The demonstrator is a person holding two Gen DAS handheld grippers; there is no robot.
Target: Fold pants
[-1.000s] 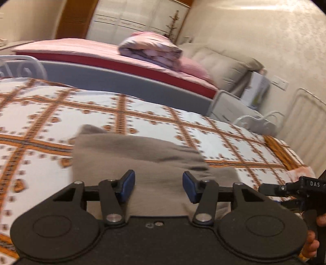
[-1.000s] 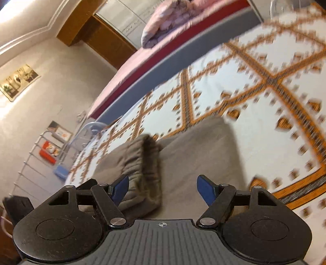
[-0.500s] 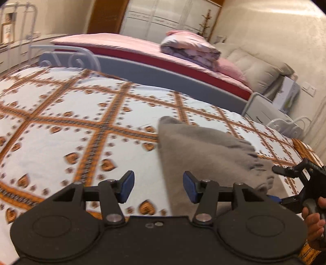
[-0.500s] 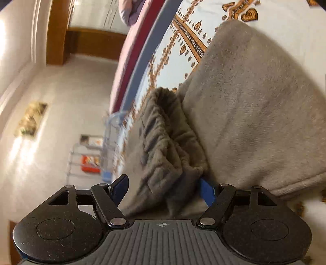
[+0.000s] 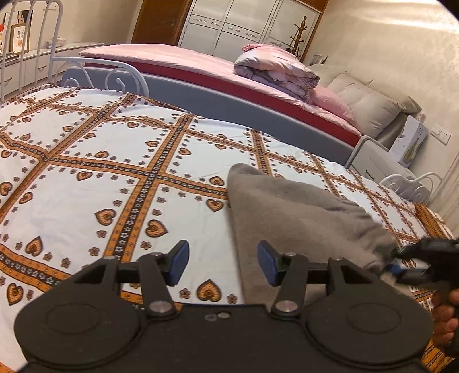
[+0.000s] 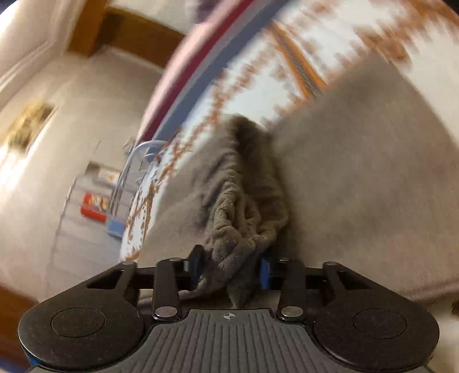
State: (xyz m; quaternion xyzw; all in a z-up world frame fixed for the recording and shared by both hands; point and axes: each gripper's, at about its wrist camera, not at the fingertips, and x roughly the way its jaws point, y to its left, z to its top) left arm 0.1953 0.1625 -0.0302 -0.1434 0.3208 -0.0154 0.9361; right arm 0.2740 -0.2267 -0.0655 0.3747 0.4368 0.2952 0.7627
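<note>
While the right gripper's jaws are closing, the scene reads as follows.

Pants: grey fleece pants (image 5: 298,218) lie on the patterned bedspread (image 5: 114,160), to the right of centre in the left wrist view, with a flat folded panel running away from the camera.
Waistband: the gathered, elastic waistband (image 6: 238,218) is bunched into a ridge in the right wrist view, beside the smooth grey panel on its right.
Right gripper: the right gripper (image 6: 231,265) has the bunched waistband between its blue pads (image 6: 197,259), which touch the cloth on both sides; the jaws are closing on it. In the left wrist view it shows at the far right edge, at the near right end of the pants, with a person's hand (image 5: 444,318) around its handle.
Left gripper: the left gripper (image 5: 223,262) stands part open with nothing between its blue pads; it hovers over bare bedspread, and the left edge of the pants passes just under its right finger.
Sharpness: the right wrist view is smeared by blur, so the far bedspread pattern is unclear.
Surroundings: a second bed with a pink cover (image 5: 178,57) stands beyond, with a folded quilt (image 5: 275,69) on it and white wardrobe doors (image 5: 238,25) behind.
</note>
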